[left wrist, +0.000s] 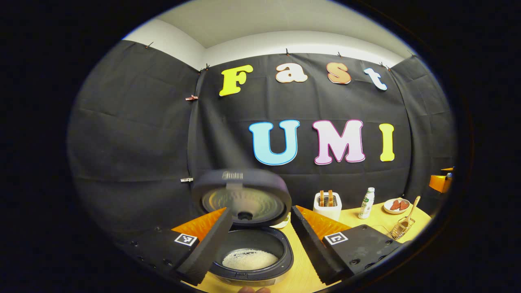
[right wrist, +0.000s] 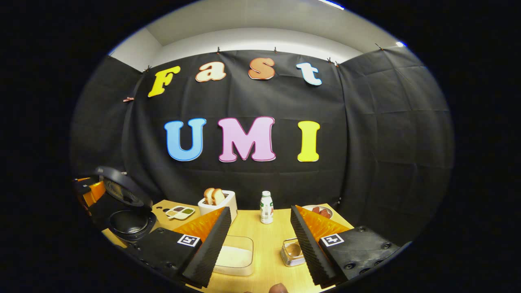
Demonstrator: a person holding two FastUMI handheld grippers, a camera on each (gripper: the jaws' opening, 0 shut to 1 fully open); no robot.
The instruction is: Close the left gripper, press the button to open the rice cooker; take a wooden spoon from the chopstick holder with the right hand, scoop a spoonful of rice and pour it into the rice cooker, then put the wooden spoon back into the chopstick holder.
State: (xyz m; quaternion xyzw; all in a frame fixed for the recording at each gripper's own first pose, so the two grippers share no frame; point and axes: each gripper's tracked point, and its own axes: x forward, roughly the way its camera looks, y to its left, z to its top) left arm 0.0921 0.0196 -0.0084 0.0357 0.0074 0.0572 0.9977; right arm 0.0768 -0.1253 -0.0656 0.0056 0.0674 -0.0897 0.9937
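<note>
My left tongs [left wrist: 260,248] stand wide apart, gripping nothing, framing the rice cooker [left wrist: 252,254] at bottom centre of the left gripper view. Its lid [left wrist: 242,197] is up; white rice [left wrist: 249,259] lies in the pot. The wooden spoon [left wrist: 412,211] stands in the chopstick holder [left wrist: 401,228] at lower right, I think. My right tongs [right wrist: 260,248] are equally wide and empty over the table [right wrist: 266,244], the rice box [right wrist: 234,256] beside the left finger.
</note>
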